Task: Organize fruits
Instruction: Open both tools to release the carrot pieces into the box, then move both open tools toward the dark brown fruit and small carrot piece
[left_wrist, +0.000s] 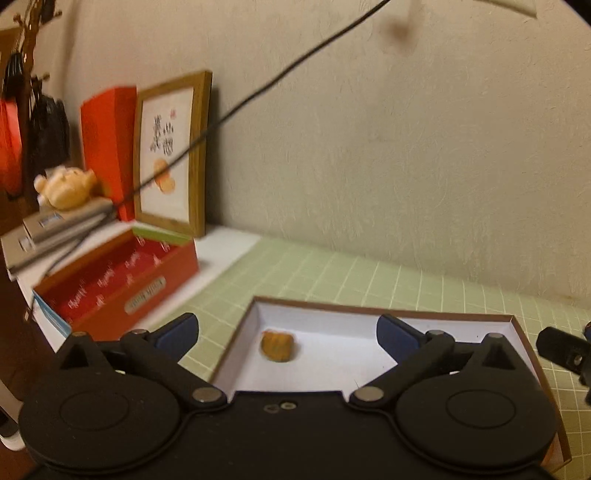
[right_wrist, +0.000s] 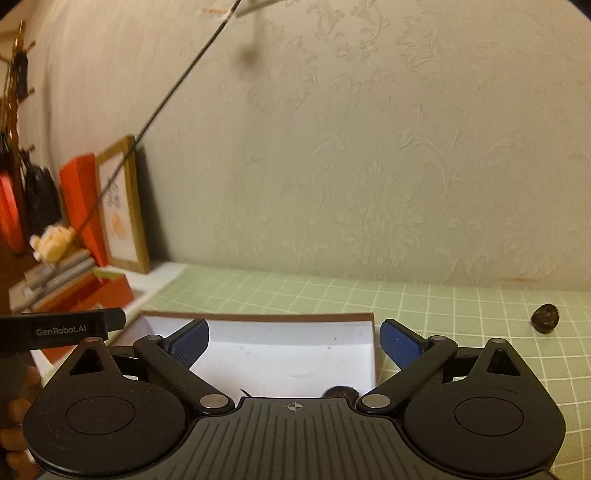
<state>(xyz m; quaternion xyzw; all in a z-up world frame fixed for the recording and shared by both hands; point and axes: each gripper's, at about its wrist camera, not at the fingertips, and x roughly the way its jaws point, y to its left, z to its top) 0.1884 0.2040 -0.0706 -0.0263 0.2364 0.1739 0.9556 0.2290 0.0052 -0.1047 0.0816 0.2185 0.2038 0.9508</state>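
A shallow white box with a brown rim (left_wrist: 369, 306) lies on the green grid mat; it also shows in the right wrist view (right_wrist: 258, 318). A small orange fruit (left_wrist: 277, 345) lies inside it near the left wall. My left gripper (left_wrist: 288, 332) is open and empty above the box. My right gripper (right_wrist: 294, 341) is open and empty above the same box. A dark round fruit (right_wrist: 341, 392) lies in the box, half hidden by the right gripper's body. Another dark fruit (right_wrist: 545, 319) lies on the mat to the right.
A red box (left_wrist: 122, 280), a framed picture (left_wrist: 171, 155), stacked books with a plush toy (left_wrist: 66, 186) and an orange folder stand at the left against the wall. A black cable (left_wrist: 258, 92) hangs across. The other gripper's tip (left_wrist: 565, 350) shows at the right edge.
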